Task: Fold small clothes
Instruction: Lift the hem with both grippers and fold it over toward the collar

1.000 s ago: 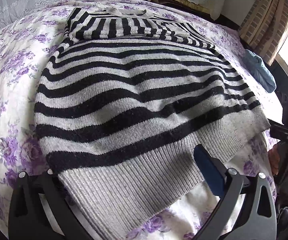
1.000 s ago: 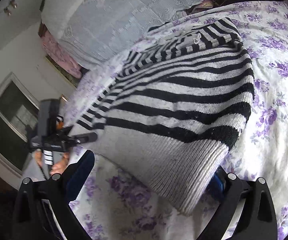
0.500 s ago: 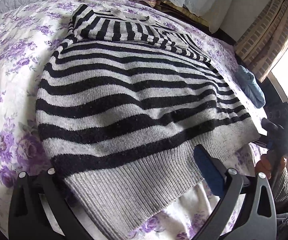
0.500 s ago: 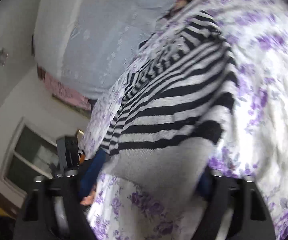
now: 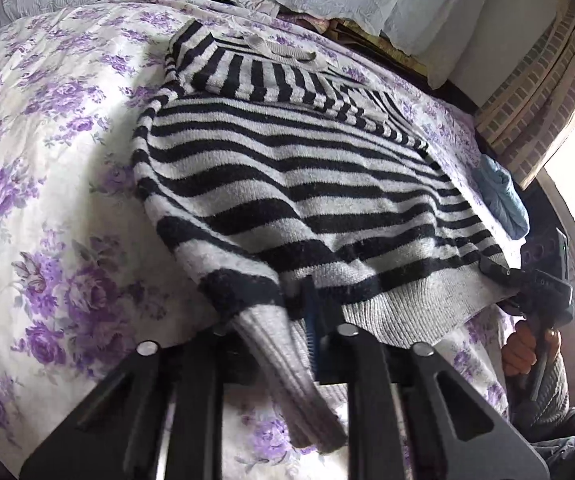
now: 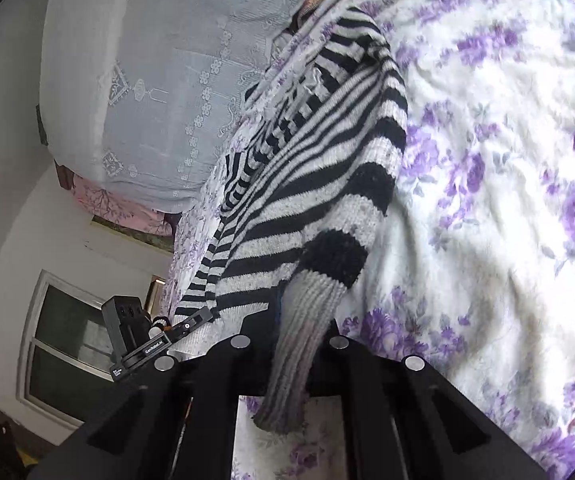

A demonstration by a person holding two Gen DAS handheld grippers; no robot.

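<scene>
On the floral bedspread (image 5: pixel 47 184) lies the striped knit sweater (image 5: pixel 287 184), sleeves folded in near the collar, hem toward the cameras. Left gripper (image 5: pixel 287 312) is pinched on the left hem corner; the ribbed band (image 5: pixel 287 364) droops between its fingers. Right gripper (image 6: pixel 287 320) is likewise clamped on the right hem corner, cloth bunched and hanging. Both corners are lifted off the bed. Judgement: hem-to-collar fold is starting. Raise both corners level, keep the hem taut between them, carry forward evenly, and lay the hem edge square on the shoulders; uneven height risks a skewed crease.
</scene>
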